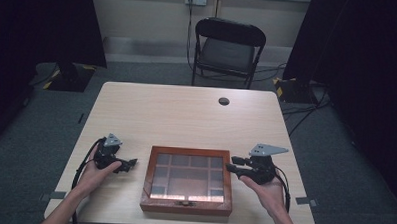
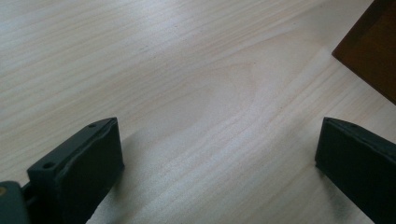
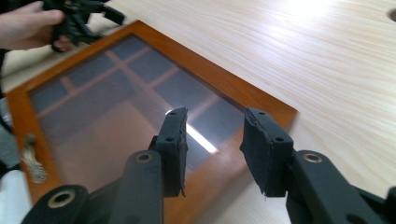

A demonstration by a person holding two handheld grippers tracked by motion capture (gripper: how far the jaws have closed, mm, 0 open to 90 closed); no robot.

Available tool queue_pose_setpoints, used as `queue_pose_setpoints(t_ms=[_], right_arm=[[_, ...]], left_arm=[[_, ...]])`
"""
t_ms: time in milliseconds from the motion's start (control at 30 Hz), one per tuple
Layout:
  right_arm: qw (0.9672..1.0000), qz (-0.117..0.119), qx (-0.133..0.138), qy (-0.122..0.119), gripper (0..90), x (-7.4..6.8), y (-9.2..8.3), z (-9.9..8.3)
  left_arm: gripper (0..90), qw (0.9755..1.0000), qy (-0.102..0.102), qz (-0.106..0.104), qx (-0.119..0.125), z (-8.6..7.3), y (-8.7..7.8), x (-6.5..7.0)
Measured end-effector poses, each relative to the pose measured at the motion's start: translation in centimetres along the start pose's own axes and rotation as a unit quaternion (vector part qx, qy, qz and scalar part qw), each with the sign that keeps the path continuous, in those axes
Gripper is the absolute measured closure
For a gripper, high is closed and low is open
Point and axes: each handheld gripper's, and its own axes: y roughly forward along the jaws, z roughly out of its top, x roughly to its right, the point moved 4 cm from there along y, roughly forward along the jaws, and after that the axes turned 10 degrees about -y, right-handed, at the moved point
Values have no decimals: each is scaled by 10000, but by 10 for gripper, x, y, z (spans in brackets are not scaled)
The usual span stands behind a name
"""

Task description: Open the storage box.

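Note:
A flat wooden box (image 1: pixel 190 150) with a glass lid and a gridded inside lies shut near the table's front edge. Its small metal latch (image 1: pixel 185 203) faces the person. My left gripper (image 1: pixel 131 163) rests low on the table just left of the box, its jaws wide open over bare wood (image 2: pixel 219 154). A corner of the box (image 2: pixel 369 51) appears at the upper right of the left gripper view. My right gripper (image 1: pixel 230 163) hovers at the box's right edge, pointing left. Its jaws (image 3: pixel 215 126) stand a little apart above the glass with nothing between them. The box frame (image 3: pixel 205 74) runs across the right gripper view.
The pale wooden table (image 1: pixel 186 116) has a round cable hole (image 1: pixel 224 101) near its far edge. A black folding chair (image 1: pixel 227 48) stands behind the table. Dark curtains and stand bases flank the room. My left gripper (image 3: pixel 109 14) also appears far off in the right gripper view.

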Motion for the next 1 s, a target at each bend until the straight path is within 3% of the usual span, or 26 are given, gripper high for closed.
queue_pose_setpoints(t_ms=[300,433,733,833,900,1000], right_arm=[[9982,530,154,-224,663,-24,15,21],[9962,794,27,-351,698,-37,24,21],[9871,1445,-207,-654,761,-70,41,16],[9825,1676,-243,-777,769,-81,46,16],[9797,1817,-242,-809,777,-88,48,15],[9774,1900,-293,-875,785,-94,52,14]], left_arm=[[1,10000,-2,-1,1,0,0,0],[3,10000,16,3,0,0,0,0],[42,10000,16,-23,-74,0,-4,-1],[99,9999,45,-59,-87,-1,-7,1],[183,9998,85,-140,-61,0,-9,3],[157,9998,93,-166,-106,-1,-9,4]])
